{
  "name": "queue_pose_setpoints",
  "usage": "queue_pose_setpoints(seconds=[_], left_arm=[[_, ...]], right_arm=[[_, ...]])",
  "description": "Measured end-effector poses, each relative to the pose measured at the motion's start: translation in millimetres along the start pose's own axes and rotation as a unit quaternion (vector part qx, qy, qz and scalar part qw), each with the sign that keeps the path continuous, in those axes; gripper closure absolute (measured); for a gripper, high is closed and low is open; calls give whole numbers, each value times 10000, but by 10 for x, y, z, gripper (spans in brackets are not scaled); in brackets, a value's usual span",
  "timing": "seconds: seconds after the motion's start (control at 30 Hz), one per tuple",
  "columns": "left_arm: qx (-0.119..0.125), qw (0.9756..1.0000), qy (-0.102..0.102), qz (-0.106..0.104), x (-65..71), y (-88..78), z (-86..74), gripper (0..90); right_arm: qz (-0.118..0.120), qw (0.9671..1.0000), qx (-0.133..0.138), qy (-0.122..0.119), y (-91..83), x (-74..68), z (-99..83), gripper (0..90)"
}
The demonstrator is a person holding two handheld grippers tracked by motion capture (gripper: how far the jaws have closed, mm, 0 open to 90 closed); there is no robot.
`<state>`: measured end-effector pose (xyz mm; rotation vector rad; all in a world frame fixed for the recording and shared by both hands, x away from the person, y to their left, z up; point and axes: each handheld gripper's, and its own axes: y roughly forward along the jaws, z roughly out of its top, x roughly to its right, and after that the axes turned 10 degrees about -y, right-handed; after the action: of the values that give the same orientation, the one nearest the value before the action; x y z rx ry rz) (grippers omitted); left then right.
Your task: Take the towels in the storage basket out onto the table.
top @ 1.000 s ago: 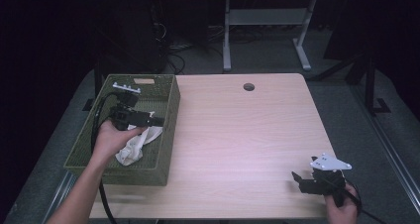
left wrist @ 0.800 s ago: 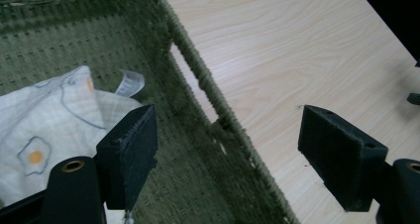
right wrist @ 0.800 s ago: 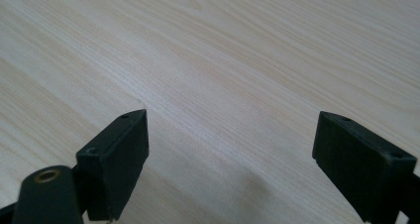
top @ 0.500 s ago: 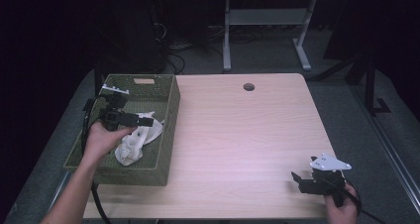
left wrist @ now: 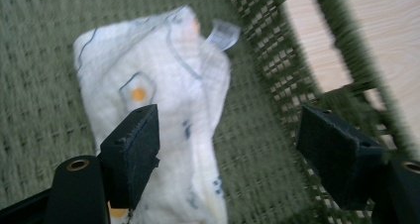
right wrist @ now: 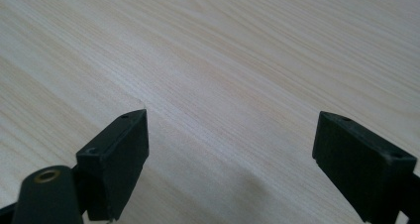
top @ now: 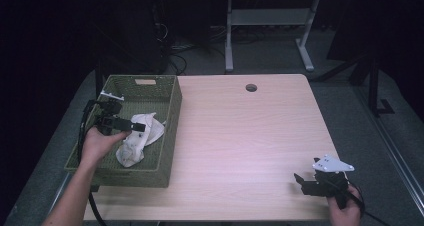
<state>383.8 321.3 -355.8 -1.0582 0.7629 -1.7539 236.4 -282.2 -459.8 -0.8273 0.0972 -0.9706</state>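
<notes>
Cloth [top: 136, 138]: white, crumpled, small orange and blue marks, tag seen, lying in green basket [top: 170, 116] | left gripper [top: 131, 127]: jaws wide, just narrowed slightly, nothing pinched | right gripper [top: 299, 181]: spread, empty | table [top: 240, 136]: pale wood | room: dark

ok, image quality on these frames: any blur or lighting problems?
High view: lit pale wooden table, dark surroundings. Left gripper view: motion blur on the white printed cloth and green woven basket. Right gripper view: sharp wood grain, soft shadow by the jaws.
</notes>
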Motion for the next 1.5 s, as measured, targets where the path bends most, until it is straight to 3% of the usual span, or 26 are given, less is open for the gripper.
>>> queue_pose_setpoints(seconds=[0.17, 0.37, 0.63, 0.9, 1.07, 1.17, 1.33, 1.43, 1.5], left_arm=[[-177, 9996, -106, 195, -70, 79, -2, 246], [-377, 9983, -69, 446, -120, 165, 9, 266], [-704, 9943, -36, 801, -171, 287, -3, 331], [-996, 9916, 2, 829, -178, 400, 11, 385], [-1155, 9891, 131, 900, -134, 459, 2, 401], [-1266, 9861, 248, 1052, -126, 485, -3, 424], [-1264, 9850, 344, 1125, -140, 496, -19, 528], [-1321, 9847, 288, 1095, -148, 499, -20, 566], [-1430, 9828, 312, 1126, -152, 512, -22, 601]], right_arm=[[6, 10000, 1, 2, 1, -2, 2, 139], [9, 10000, 2, -5, -1, -5, 4, 139], [13, 10000, -10, -7, -4, -9, 5, 139], [14, 10000, -10, 2, -2, -15, 5, 139], [13, 10000, 11, -20, 6, -5, 1, 139], [29, 10000, 5, -6, 4, -10, -1, 139], [36, 10000, 14, 1, -7, -13, -15, 139], [38, 10000, 37, -8, -12, -7, -13, 139], [33, 10000, 38, 1, -14, -9, -8, 139]])
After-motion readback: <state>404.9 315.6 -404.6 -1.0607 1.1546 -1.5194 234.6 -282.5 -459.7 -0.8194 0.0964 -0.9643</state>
